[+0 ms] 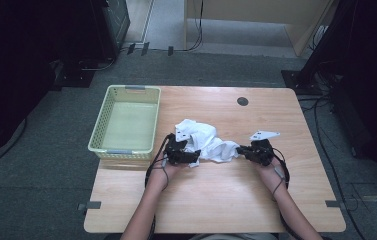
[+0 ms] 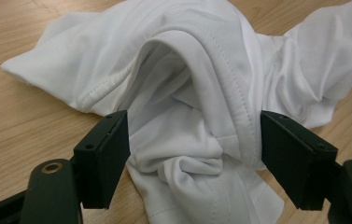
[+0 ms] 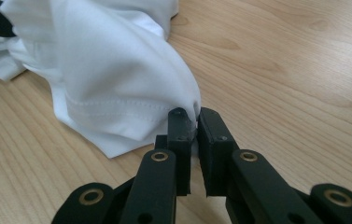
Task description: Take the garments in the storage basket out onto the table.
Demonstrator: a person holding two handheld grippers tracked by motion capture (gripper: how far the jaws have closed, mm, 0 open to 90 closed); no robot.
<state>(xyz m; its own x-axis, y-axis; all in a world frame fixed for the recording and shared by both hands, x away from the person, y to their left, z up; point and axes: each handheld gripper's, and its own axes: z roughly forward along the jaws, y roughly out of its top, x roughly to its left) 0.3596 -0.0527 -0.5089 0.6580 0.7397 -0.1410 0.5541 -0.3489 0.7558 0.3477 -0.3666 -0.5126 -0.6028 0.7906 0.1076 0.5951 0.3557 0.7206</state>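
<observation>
A crumpled white cloth (image 1: 203,140) lies near the middle of the wooden surface (image 1: 216,200), just right of a pale green basket (image 1: 105,122) that stands at the surface's left side. The person's forearms come in from the near edge, one set of tongs on each side of the cloth.

The left tongs (image 1: 182,155) sit at the cloth's near left edge. In the left gripper view their jaws stand wide apart, with a bunched fold and a stitched hem of the cloth (image 2: 197,107) lying between them; the right pad is right beside the hem (whether it actually touches I cannot tell), while the left pad sits at the edge of the fabric without pressing it. So these tongs are open around the cloth, not clamped on it.

The right tongs (image 1: 251,151) are at the cloth's right end. In the right gripper view they (image 3: 196,126) are closed, with a pinch of cloth (image 3: 117,79) caught between the pad tips; from that pinch the fabric rises and drapes away to the left, its hemmed edge resting on the surface.

A grey three-cornered plate (image 1: 263,134) tops the right tongs, and a small dark round hole (image 1: 242,101) marks the surface's far side, well apart from the cloth.
</observation>
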